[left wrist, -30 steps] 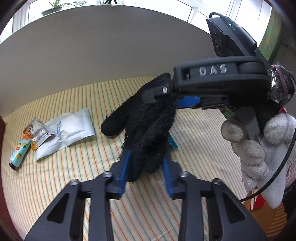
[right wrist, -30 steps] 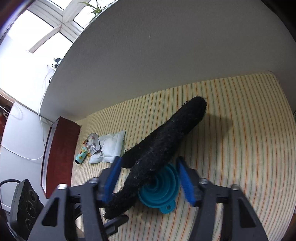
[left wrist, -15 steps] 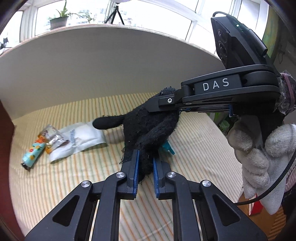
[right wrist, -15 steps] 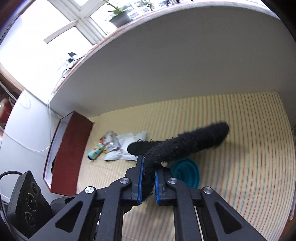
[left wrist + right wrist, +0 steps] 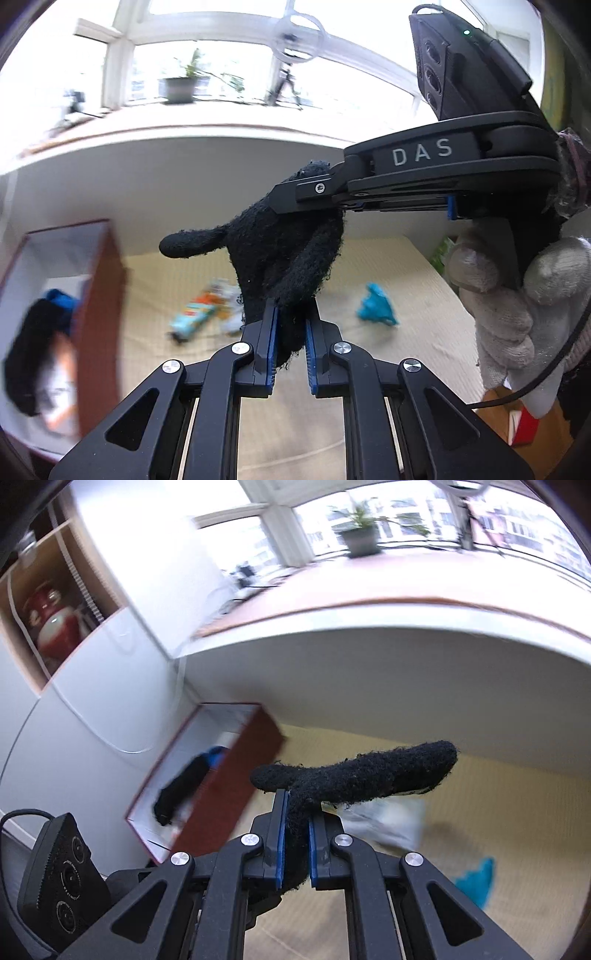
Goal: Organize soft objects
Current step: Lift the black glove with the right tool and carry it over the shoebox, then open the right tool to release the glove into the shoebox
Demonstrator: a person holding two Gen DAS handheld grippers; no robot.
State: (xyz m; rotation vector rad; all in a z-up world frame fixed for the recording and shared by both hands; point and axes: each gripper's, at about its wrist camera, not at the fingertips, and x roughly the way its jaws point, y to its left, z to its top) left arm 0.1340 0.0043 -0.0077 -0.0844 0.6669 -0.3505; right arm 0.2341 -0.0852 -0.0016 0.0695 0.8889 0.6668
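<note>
A fuzzy black glove (image 5: 280, 251) hangs in the air between both grippers, well above the striped table. My left gripper (image 5: 290, 325) is shut on its finger end. My right gripper (image 5: 295, 834) is shut on its other end; it also shows in the left wrist view (image 5: 291, 199), coming in from the right above the glove. In the right wrist view the glove (image 5: 362, 775) sticks out to the right. A red-brown box (image 5: 225, 786) with a white inside stands at the left and holds black and blue soft items (image 5: 184, 786).
On the striped tablecloth lie a teal funnel (image 5: 375, 304), a small colourful tube (image 5: 192, 317) and white packets (image 5: 388, 819). The box also shows at the left of the left wrist view (image 5: 99, 325). A grey wall panel runs behind the table.
Both grippers have lifted the glove higher off the table and swung left towards the box. The views are now motion-blurred and show the window and the box interior.
</note>
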